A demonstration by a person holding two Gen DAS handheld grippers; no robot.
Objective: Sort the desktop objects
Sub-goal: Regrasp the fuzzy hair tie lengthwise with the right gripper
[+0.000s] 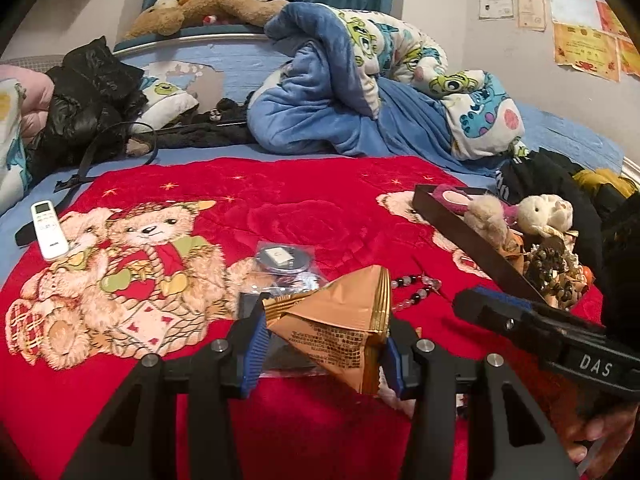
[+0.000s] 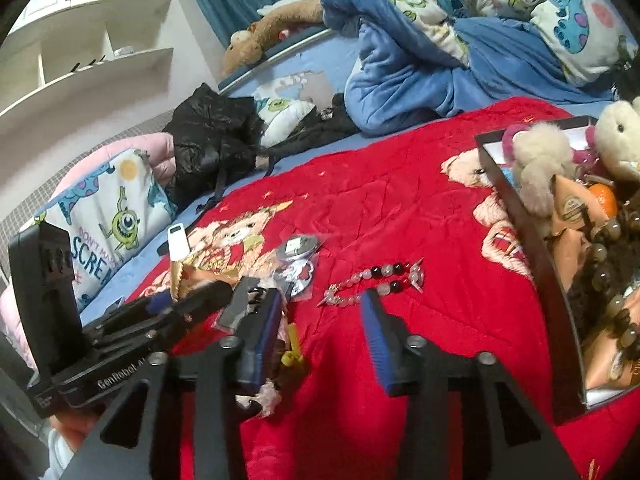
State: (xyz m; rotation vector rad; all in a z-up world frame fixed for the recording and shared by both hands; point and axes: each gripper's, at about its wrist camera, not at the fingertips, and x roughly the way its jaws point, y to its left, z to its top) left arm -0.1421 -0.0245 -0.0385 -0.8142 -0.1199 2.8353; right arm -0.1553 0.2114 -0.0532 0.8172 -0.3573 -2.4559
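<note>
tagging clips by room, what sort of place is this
Most likely a bedroom, with the sorting done on a bed rather than a desk: a red teddy-bear quilt as the work surface, a rumpled cartoon-print duvet behind it, and a long plush toy along the headboard.

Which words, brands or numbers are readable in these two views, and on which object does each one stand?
"DAS": white letters on the right gripper body.
"GenRobot", cut off after it: on the left gripper body.
"DON'T" and "SCRE", partly hidden: on the cartoon pillow.
Gold snack packet: small print, too blurred to read.
White remote control: logo too small.
Wall certificates: unreadable.
</note>
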